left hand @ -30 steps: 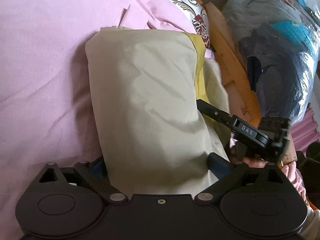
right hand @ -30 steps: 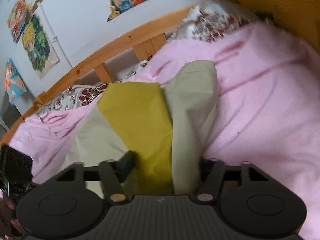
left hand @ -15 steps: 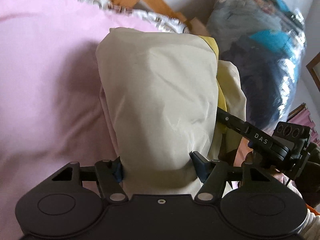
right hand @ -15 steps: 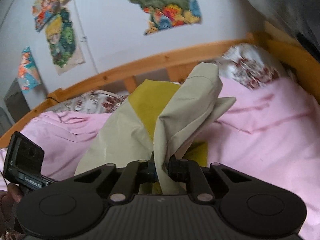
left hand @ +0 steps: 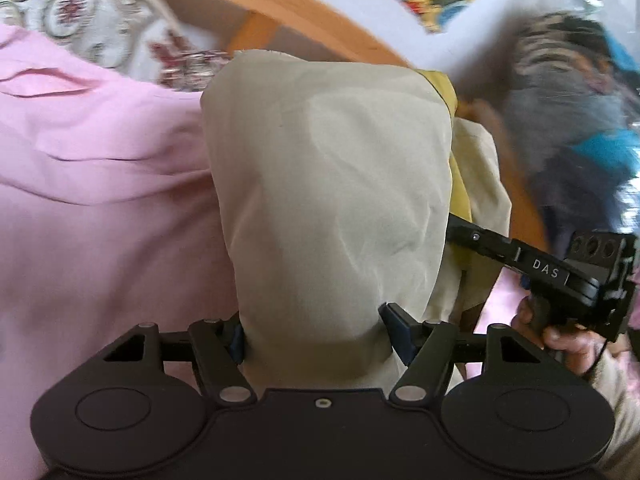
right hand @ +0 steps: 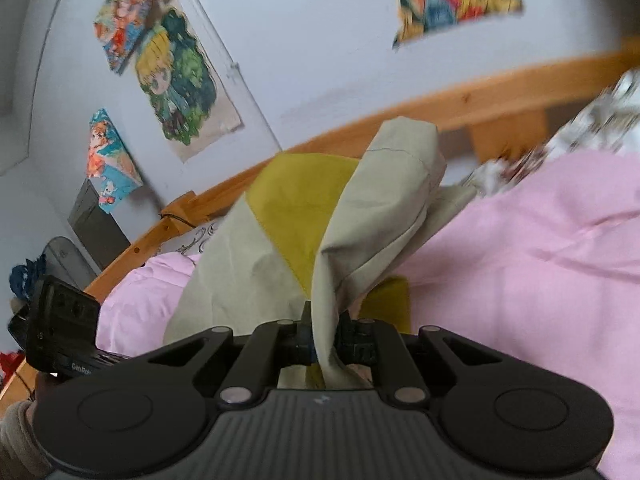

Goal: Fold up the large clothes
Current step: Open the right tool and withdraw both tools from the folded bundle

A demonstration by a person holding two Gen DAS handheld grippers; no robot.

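The left gripper clasps a wide beige bundle of the garment; the right gripper, nearly closed, pinches its edge. Both lift it above the pink bedsheet. Next, likely carry toward twelve o'clock, then lay it folded.

Bedroom: wooden bed frame, pink sheet, posters.

Two close wrist views; shared garment

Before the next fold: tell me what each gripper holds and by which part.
Both hold the beige-and-mustard folded cloth garment: the left gripper around a wide bunched end, the right gripper pinching a thin edge.
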